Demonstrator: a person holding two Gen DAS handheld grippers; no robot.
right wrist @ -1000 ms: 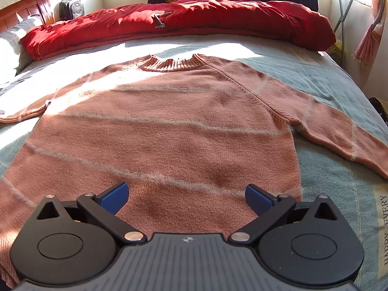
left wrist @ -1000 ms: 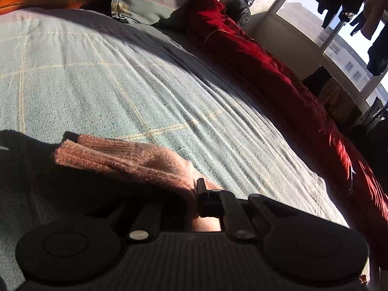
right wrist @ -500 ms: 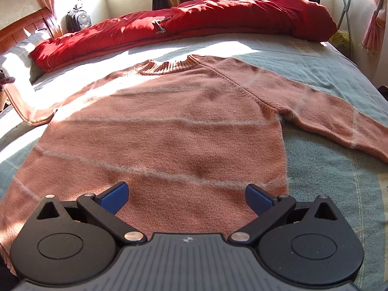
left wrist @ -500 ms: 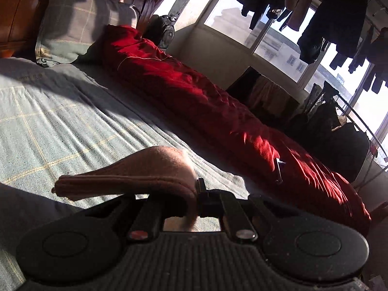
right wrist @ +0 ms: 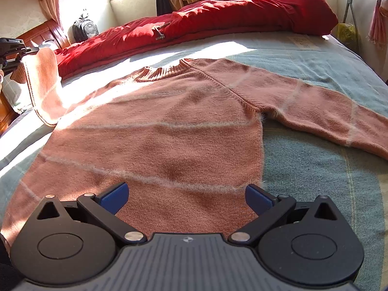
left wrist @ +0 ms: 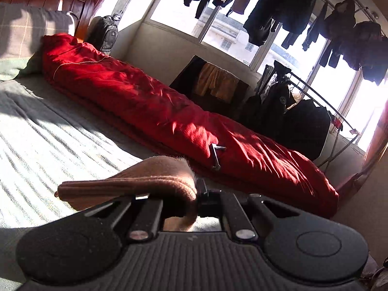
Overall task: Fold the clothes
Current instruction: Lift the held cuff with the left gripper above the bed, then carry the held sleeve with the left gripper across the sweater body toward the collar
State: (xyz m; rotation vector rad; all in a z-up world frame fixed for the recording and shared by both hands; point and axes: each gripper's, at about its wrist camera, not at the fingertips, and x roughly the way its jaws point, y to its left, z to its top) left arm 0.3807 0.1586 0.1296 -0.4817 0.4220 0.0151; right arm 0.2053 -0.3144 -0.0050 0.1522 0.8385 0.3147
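A salmon-pink knit sweater (right wrist: 157, 131) lies face up on the bed (right wrist: 315, 174), its body spread flat with the ribbed collar (right wrist: 165, 71) pointing toward a long red quilt (right wrist: 230, 17) bunched along the far side. One sleeve (right wrist: 327, 111) stretches out flat across the blue-green bedcover. The other sleeve (right wrist: 42, 82) is raised off the bed, its cuff pinched in the left hand-held gripper (left wrist: 194, 191), whose jaws are pressed together on the knit so that the ribbed cuff (left wrist: 126, 186) drapes over them. Holding the sleeve by its end keeps the whole length under control and lets it hang clear of the body, which suits carrying it across the chest for a fold.

The right hand-held gripper (right wrist: 186, 196) hovers low over the hem area with its blue-padded jaws spread wide and nothing between them. Placed there, it looks ready either to steady the body fabric or to take the hem once the sleeve is laid down.

The sweater appears to be mid-fold: one sleeve lifted, the rest flat and open.
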